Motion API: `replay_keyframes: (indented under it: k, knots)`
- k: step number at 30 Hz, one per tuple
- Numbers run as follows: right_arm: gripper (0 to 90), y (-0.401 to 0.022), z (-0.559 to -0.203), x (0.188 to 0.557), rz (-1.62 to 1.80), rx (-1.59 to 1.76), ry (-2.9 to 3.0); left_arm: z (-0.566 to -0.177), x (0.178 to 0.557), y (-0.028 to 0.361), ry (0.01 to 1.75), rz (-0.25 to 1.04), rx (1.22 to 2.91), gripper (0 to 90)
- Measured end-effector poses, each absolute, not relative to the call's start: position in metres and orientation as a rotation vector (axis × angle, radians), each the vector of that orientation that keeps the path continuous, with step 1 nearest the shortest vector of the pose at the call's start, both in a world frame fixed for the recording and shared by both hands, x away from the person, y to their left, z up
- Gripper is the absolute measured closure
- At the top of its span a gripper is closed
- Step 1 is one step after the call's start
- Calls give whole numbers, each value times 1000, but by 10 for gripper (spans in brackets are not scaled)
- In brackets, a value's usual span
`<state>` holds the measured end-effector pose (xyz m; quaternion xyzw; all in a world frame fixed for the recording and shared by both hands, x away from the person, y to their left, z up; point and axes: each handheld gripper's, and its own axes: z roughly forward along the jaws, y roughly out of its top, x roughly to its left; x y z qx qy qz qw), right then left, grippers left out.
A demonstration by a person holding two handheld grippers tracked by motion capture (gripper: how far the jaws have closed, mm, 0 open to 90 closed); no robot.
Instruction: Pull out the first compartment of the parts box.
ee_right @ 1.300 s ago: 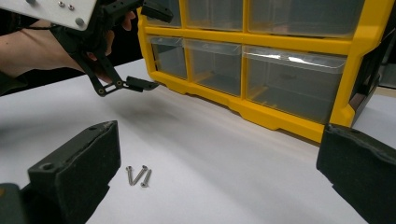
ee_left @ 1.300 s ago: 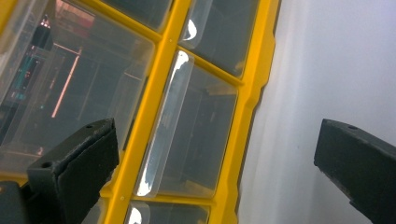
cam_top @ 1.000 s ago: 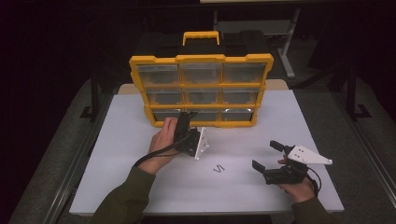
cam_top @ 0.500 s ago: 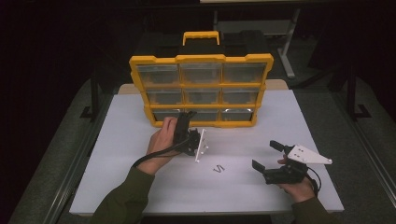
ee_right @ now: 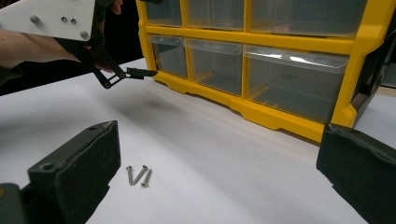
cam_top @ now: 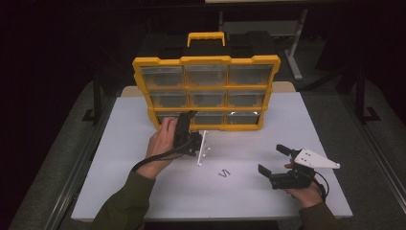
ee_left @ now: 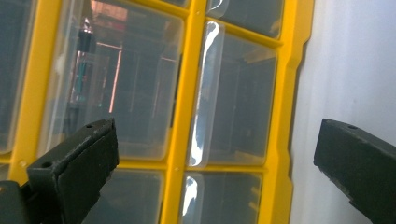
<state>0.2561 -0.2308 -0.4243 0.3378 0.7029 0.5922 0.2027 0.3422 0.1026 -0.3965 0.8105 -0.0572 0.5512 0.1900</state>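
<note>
A yellow organizer (cam_top: 207,61) with nine clear drawers stands upright at the back of the white table (cam_top: 124,143). My left gripper (cam_top: 189,120) is turned on its side and open, close in front of the bottom left drawer (cam_top: 168,117). In the left gripper view its jaws stand wide apart before the clear drawer fronts (ee_left: 140,93) with nothing between them. My right gripper (cam_top: 273,159) rests open at the front right. Three small screws (cam_top: 224,173) lie on the table between the hands, and they lie just ahead of the open jaws (ee_right: 138,176) in the right gripper view.
The organizer has a black back section and a yellow carry handle (cam_top: 206,38). Dark floor and table legs surround the table. The left gripper's pale plate (ee_right: 51,18) and a black fingertip (ee_right: 140,73) hang near the organizer's lower corner.
My left gripper has edged slightly to the left in front of the bottom row of drawers. The right gripper and the screws have stayed put.
</note>
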Motion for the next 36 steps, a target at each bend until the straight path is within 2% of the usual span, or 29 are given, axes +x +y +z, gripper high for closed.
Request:
replay_keyframes:
  k: [14,15,36]
  knots:
    - [0,-231,-424,256,1654,945,1965,-387,344,113,-131,1635,2257,0]
    - [0,-231,-424,256,1654,947,1965,-383,342,114,-155,1667,2303,0]
    - [0,-231,-425,257,1656,947,1967,-371,342,120,-149,1757,2301,0]
